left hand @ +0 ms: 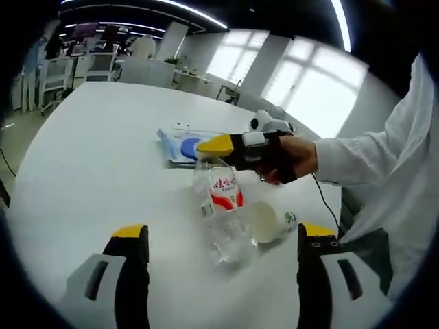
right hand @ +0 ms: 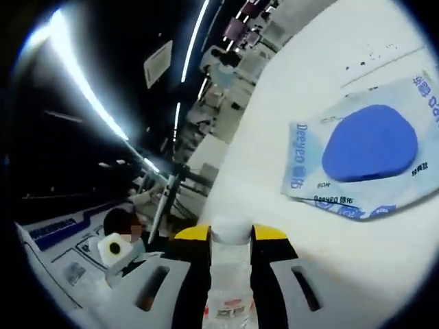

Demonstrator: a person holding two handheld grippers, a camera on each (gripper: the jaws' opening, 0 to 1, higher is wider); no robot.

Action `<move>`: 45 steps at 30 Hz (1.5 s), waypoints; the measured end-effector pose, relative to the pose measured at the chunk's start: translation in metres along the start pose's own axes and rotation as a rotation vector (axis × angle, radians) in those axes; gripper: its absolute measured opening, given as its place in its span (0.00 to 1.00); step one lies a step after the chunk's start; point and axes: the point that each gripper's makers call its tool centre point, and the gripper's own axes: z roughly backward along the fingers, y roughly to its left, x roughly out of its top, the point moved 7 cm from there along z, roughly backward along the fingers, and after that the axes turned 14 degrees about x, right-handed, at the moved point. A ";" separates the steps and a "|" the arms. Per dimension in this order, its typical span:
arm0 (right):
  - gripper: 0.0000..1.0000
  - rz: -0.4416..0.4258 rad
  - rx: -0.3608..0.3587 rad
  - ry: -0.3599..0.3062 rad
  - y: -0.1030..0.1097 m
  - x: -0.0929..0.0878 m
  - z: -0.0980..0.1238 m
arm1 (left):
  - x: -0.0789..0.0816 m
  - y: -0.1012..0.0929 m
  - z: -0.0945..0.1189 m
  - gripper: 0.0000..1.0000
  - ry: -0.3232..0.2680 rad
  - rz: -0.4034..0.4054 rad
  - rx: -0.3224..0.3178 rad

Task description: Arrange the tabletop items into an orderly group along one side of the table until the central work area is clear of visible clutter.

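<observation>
A clear plastic water bottle (left hand: pixel 221 205) with a red and white label leans over the white table (left hand: pixel 96 151). My right gripper (left hand: pixel 214 146), held by a hand in a black glove, is shut on its neck from the right. In the right gripper view the bottle (right hand: pixel 230 274) with its white cap stands pinched between the yellow-tipped jaws of my right gripper (right hand: pixel 230 236). A white paper cup (left hand: pixel 269 221) lies on its side beside the bottle's base. My left gripper (left hand: pixel 221 240) is open, its jaws wide on either side of the bottle's base and the cup, short of both.
A flat plastic packet with a blue oval (left hand: pixel 182 147) lies on the table beyond the bottle, and close ahead in the right gripper view as the packet (right hand: pixel 367 154). A person's white sleeve (left hand: pixel 384 154) reaches in from the right. Office desks and windows stand beyond the table.
</observation>
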 end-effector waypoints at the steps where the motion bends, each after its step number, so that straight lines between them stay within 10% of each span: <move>1: 0.18 0.019 0.009 0.006 0.004 0.000 -0.001 | 0.001 0.000 -0.002 0.91 -0.003 0.000 -0.015; 16: 0.18 0.265 0.073 0.152 0.044 -0.008 -0.011 | 0.008 -0.007 -0.048 0.73 0.019 -0.002 -0.274; 34: 0.18 0.343 0.086 0.200 0.060 -0.013 -0.014 | -0.006 -0.012 -0.052 0.41 0.026 0.020 -0.373; 45: 0.18 0.377 0.093 0.217 0.069 -0.014 -0.018 | -0.006 -0.010 -0.048 0.39 -0.004 0.014 -0.358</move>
